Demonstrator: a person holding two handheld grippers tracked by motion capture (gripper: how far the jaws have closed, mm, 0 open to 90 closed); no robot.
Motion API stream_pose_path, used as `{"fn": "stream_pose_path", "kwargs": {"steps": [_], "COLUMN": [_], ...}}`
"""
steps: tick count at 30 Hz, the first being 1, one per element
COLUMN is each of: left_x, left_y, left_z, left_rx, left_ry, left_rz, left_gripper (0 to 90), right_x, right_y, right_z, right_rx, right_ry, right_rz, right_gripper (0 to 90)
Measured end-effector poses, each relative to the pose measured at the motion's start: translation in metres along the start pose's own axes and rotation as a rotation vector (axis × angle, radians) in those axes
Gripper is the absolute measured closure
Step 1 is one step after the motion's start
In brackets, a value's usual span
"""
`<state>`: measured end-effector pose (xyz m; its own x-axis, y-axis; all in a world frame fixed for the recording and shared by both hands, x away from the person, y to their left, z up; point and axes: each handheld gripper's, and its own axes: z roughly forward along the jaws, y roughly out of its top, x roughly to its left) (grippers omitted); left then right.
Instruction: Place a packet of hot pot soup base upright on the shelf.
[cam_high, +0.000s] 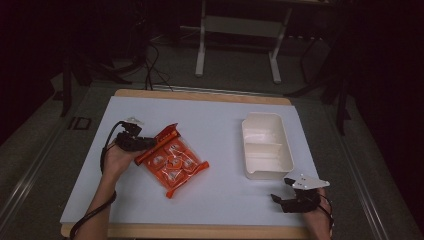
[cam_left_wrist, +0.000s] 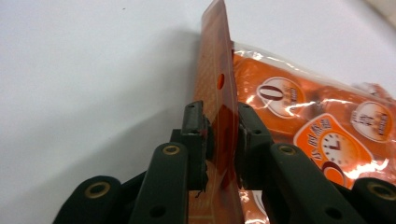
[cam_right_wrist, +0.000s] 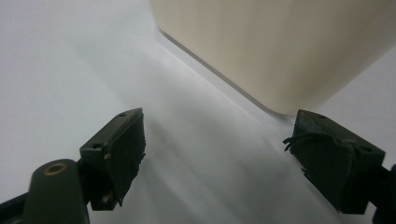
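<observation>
An orange plastic packet (cam_high: 175, 162) with round printed labels lies on the white mat, left of centre. Its stiff orange header strip (cam_left_wrist: 217, 70) stands on edge between the jaws of my left gripper (cam_high: 147, 143), and both black pads press against it. Seen from the left gripper (cam_left_wrist: 222, 112), the packet's shiny body (cam_left_wrist: 327, 130) spreads away to the right. My right gripper (cam_high: 281, 190) rests low at the near right with its jaws wide apart and nothing between them (cam_right_wrist: 219, 140). It points at the near corner of a white container (cam_right_wrist: 280, 46).
The white two-compartment container (cam_high: 247, 150) sits right of centre on the mat (cam_high: 225, 200), with nothing in it. A wooden table edge frames the mat. A white stand's legs (cam_high: 200, 55) rise on the dark floor behind the table.
</observation>
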<state>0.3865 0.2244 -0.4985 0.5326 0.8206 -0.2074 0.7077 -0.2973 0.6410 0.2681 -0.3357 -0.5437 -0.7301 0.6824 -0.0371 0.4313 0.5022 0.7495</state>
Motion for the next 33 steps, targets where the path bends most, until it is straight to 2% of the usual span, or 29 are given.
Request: {"fn": "stream_pose_path", "kwargs": {"steps": [4, 8, 9, 14, 22, 27, 33], "left_x": [0.0, 0.0, -0.001, -0.003, 0.001, 0.001, 0.004], "left_y": [0.006, 0.01, 0.013, 0.019, 0.023, 0.023, 0.02], "left_z": [0.006, 0.012, 0.015, 0.021, 0.025, 0.024, 0.025], "left_rx": [0.037, 0.069, 0.089, 0.123, 0.177, 0.209, 0.237], "left_ry": [0.016, 0.039, 0.054, 0.073, 0.073, 0.065, 0.063], "left_rz": [0.017, 0.017, 0.027, 0.043, 0.047, 0.073, 0.069], "left_gripper": [80.3, 79.2, 79.2, 76.8, 76.9, 77.4, 79.9], "right_x": [0.0, 0.0, 0.0, 0.0, 0.0, 0.001, 0.001], "right_y": [0.0, 0.0, 0.0, 0.0, 0.0, 0.0, 0.0], "right_z": [0.0, 0.0, 0.0, 0.0, 0.001, 0.001, 0.001], "right_rx": [0.003, 0.003, 0.004, 0.006, 0.01, 0.011, 0.014], "right_ry": [0.004, 0.005, 0.006, 0.008, 0.012, 0.013, 0.015], "right_rz": [-0.004, -0.004, -0.005, -0.007, -0.009, -0.011, -0.014], "right_gripper": [17.5, 17.5, 17.5, 17.6, 17.5, 17.5, 17.6]}}
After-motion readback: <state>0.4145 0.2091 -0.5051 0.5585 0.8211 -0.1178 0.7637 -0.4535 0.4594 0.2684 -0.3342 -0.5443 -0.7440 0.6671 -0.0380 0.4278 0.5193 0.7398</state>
